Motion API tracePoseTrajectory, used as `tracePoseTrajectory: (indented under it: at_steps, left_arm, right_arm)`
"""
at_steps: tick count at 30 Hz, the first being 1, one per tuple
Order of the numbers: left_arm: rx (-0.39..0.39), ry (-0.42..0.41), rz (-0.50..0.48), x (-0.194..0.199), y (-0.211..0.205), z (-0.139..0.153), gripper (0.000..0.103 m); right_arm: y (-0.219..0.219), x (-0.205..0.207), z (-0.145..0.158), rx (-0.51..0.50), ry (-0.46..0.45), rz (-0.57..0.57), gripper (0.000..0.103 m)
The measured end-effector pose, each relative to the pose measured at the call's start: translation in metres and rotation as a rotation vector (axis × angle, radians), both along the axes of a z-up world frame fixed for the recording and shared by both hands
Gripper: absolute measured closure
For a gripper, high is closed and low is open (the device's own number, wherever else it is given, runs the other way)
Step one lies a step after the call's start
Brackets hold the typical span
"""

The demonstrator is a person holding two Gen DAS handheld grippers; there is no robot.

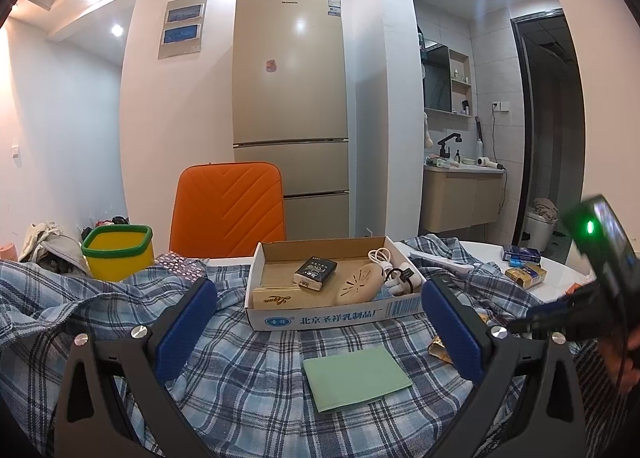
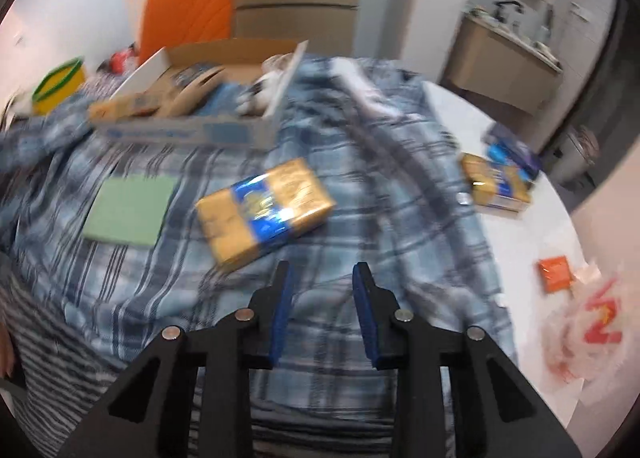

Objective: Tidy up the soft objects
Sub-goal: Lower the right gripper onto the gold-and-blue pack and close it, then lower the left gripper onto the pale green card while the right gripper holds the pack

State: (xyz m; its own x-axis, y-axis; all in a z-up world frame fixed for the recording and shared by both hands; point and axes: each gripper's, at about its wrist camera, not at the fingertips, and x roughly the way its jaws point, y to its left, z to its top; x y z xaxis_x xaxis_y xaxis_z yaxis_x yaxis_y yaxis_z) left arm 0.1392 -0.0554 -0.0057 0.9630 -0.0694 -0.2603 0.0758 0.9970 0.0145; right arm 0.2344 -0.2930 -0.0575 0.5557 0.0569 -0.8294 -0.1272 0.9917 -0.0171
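A blue plaid cloth [image 1: 240,358] [image 2: 360,178] lies rumpled over the table. On it rest a flat green pad [image 1: 356,378] [image 2: 130,210] and a yellow-and-blue packet [image 2: 264,210]. My left gripper [image 1: 318,286] is open wide and held low over the cloth, with the green pad lying below and ahead of it. My right gripper [image 2: 322,270] points down at the cloth just short of the packet. Its blue pads stand a little apart with nothing between them. The right wrist view is blurred.
A shallow cardboard box [image 1: 332,316] [image 2: 180,132] with small items sits on the cloth further back. Beyond it are a yellow bin [image 1: 118,254] and an orange chair [image 1: 228,206]. The bare white table [image 2: 520,250] on the right holds another packet [image 2: 496,182], an orange sachet [image 2: 554,274] and a plastic bag [image 2: 592,330].
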Motion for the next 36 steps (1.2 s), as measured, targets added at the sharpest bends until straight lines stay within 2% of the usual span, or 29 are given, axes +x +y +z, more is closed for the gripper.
tracePoseTrajectory:
  at_steps: [1,2,3,4,7,11,16,19,27,28,30,32,34,36]
  left_arm:
    - [0.0,0.002,0.0,0.0,0.0,0.0,0.0]
    - [-0.004,0.006,0.001,0.001,0.001,0.0,0.0]
    - [-0.008,0.009,0.003,0.001,0.001,0.0,0.0]
    - [-0.015,0.014,0.006,0.002,0.003,-0.001,0.0]
    - [-0.035,0.031,0.007,0.005,0.008,-0.002,0.0]
    - [-0.056,0.054,-0.003,0.009,0.011,-0.003,0.0]
    - [-0.052,0.052,-0.011,0.007,0.009,-0.003,0.0]
    - [-0.072,0.075,-0.045,0.012,0.011,-0.004,0.0]
    - [-0.104,0.085,-0.028,0.012,0.018,-0.004,0.0]
    - [-0.103,0.085,-0.029,0.012,0.018,-0.005,0.0]
    - [-0.1,0.083,-0.029,0.012,0.018,-0.004,0.0]
    - [-0.098,0.082,-0.029,0.011,0.019,-0.004,0.0]
    - [-0.098,0.081,-0.029,0.011,0.019,-0.003,0.0]
    - [-0.099,0.082,-0.028,0.011,0.019,-0.003,0.0]
  right_arm:
    - [-0.002,0.003,0.004,0.033,0.002,-0.014,0.063]
    - [-0.003,0.007,0.007,0.064,0.003,-0.021,0.039]
    - [-0.002,0.011,0.012,0.11,-0.013,-0.019,0.02]
    - [0.001,0.015,0.015,0.135,-0.028,-0.015,0.019]
    - [0.009,0.036,0.014,0.149,0.008,-0.071,0.019]
    - [0.015,0.061,-0.011,0.162,0.126,-0.156,0.019]
    - [0.028,0.069,-0.031,0.205,0.19,-0.139,0.019]
    - [0.035,0.072,-0.029,0.206,0.167,-0.141,0.019]
    - [0.063,0.085,-0.035,0.021,0.131,-0.124,0.019]
    - [0.064,0.084,-0.036,0.014,0.134,-0.112,0.02]
    - [0.064,0.08,-0.035,0.025,0.141,-0.09,0.031]
    - [0.063,0.075,-0.031,0.043,0.136,-0.048,0.037]
    - [0.064,0.066,-0.025,0.037,0.115,0.0,0.038]
    - [0.073,0.057,-0.019,0.008,0.089,0.098,0.039]
